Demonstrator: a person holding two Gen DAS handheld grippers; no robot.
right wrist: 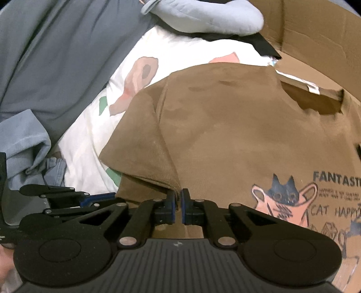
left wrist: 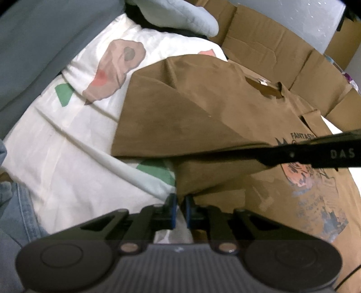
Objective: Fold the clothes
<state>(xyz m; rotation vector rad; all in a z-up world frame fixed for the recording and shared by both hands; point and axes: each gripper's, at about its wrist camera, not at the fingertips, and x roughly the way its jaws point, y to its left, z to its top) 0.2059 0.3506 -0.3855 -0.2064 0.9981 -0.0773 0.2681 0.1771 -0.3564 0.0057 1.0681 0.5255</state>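
Observation:
A brown T-shirt (left wrist: 203, 117) with a cat print (right wrist: 282, 202) lies spread on a white patterned sheet (left wrist: 67, 157), its left sleeve (right wrist: 140, 146) folded over. My left gripper (left wrist: 179, 200) is shut on the shirt's lower left edge, where brown cloth runs down between the blue pads. My right gripper (right wrist: 178, 198) is shut on the fold at the sleeve's lower corner. In the right wrist view the left gripper's fingers (right wrist: 99, 199) reach in from the left. A black finger of the right gripper (left wrist: 315, 151) crosses the print in the left wrist view.
Grey-blue fabric (left wrist: 45, 45) rises along the left. A pale blue garment (right wrist: 203, 15) lies on something black at the far end. Flattened cardboard (left wrist: 270, 40) lines the back right. Denim (left wrist: 20, 214) and a blue sleeve (right wrist: 24, 139) bunch at the near left.

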